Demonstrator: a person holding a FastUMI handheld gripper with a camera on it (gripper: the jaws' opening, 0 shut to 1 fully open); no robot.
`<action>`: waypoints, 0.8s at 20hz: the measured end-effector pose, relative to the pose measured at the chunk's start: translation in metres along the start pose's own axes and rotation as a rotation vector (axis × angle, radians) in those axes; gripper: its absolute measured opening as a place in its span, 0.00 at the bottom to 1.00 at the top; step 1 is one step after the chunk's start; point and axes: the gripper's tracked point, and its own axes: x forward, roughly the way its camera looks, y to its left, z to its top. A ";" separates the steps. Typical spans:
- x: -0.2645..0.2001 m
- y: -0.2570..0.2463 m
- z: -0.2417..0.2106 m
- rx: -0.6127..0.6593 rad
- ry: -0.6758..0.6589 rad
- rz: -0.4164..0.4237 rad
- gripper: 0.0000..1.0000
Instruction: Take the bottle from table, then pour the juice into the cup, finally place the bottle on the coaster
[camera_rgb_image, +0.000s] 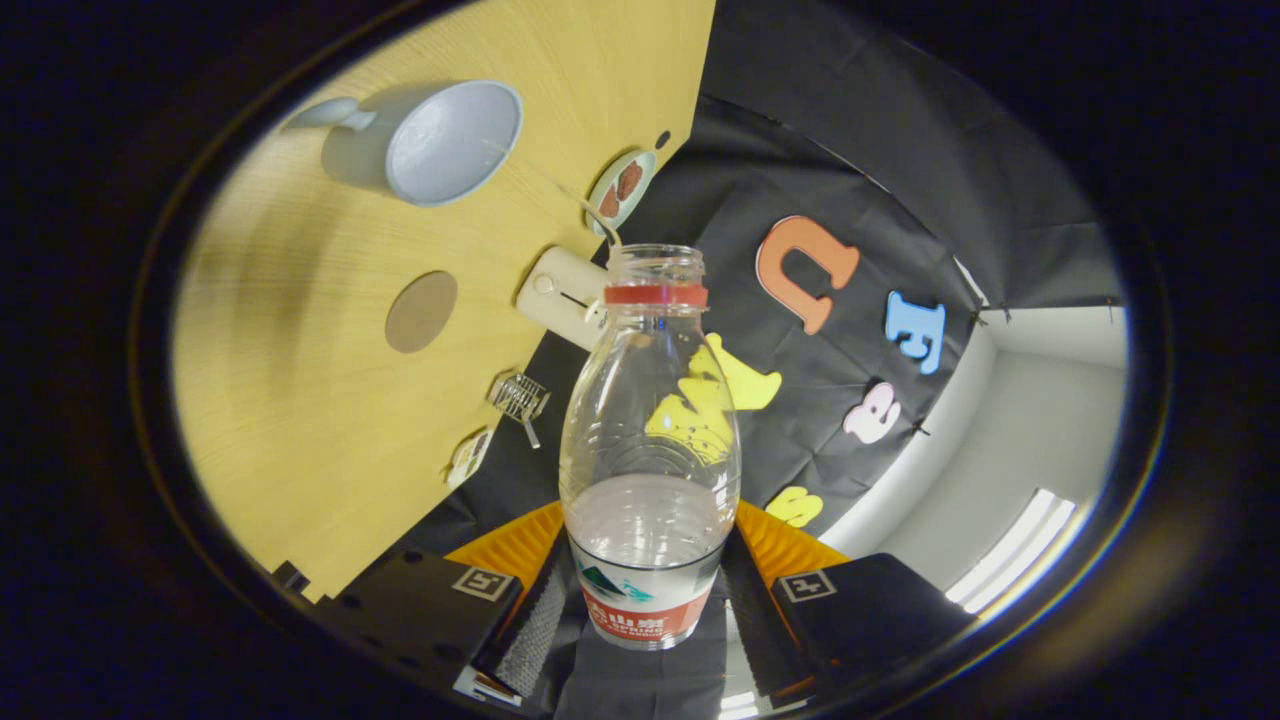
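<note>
A clear plastic bottle (650, 440), uncapped and with a red ring at its neck, stands between my fingers, and my gripper (648, 595) is shut on its labelled lower part. Clear liquid fills roughly its lower third. The bottle is tipped over relative to the yellow wooden table (290, 420). A thin stream arcs from its mouth toward the pale grey cup (455, 140), which has a handle and stands beyond the fingers. A round brown coaster (421, 311) lies flat on the table between the cup and the bottle.
A white box (558, 290) lies at the table's edge by the bottle's neck. Beyond it is a small plate (620, 188) with brown pieces. A small wire rack (518, 397) and a little flat item (467, 457) sit along the same edge.
</note>
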 end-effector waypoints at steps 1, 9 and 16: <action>-0.001 -0.001 -0.001 -0.007 0.003 -0.001 0.82; -0.005 -0.007 0.007 -0.063 -0.015 -0.014 0.82; -0.004 -0.012 0.002 -0.089 -0.001 -0.026 0.81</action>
